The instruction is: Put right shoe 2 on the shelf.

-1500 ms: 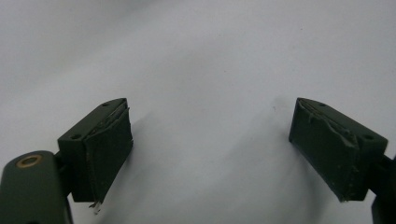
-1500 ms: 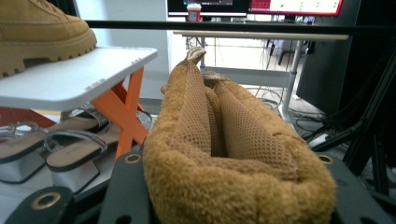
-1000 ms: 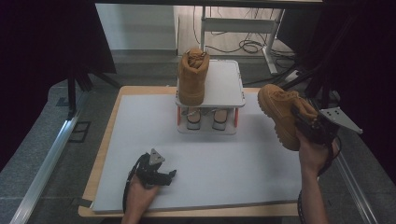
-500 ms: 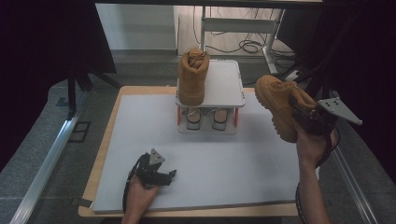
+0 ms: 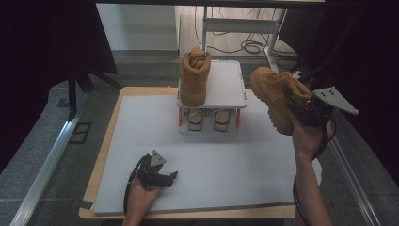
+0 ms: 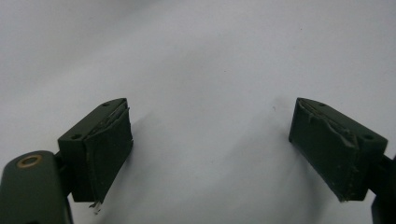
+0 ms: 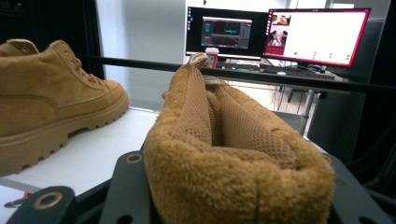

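At right of the high view, the right gripper [image 5: 301,104] pinches a tan boot [image 5: 273,96] (held aloft); lower left, the left gripper [image 5: 162,178] rests with jaws spread.

2 lit monitors [image 7: 275,35] behind a red cup [image 7: 212,57].

No legible text, label or brand anywhere, the monitors' [image 7: 275,35] screen contents too small.
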`<state>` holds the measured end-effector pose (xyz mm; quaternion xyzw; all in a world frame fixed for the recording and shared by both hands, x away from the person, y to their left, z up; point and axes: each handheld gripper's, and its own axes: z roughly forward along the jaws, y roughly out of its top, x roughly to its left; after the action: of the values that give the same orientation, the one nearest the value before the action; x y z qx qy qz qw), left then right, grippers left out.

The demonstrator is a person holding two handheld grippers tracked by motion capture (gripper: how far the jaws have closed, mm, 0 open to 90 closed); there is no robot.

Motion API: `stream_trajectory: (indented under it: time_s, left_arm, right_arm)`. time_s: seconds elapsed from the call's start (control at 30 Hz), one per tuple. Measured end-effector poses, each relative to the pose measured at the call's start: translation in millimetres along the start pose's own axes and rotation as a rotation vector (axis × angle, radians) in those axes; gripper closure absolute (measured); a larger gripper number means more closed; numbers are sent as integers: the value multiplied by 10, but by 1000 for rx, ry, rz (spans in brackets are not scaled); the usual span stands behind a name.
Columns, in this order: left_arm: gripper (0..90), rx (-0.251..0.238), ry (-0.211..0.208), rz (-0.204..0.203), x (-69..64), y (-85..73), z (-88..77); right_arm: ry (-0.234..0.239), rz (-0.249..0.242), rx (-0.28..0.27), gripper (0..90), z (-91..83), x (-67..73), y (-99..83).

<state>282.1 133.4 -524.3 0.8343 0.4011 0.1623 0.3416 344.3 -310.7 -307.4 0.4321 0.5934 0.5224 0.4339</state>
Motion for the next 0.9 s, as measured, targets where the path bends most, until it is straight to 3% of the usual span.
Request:
stream_trajectory:
  time_s: [0.37, 0.9]
  left_arm:
    - [132, -3, 1, 0, -2, -1, 2]
    - [133, -4, 2, 2, -3, -2, 1]
  right_arm:
    - [35, -12, -2, 551, 160, 170, 102]
    - [75, -14, 4, 550, 399, 387, 107]
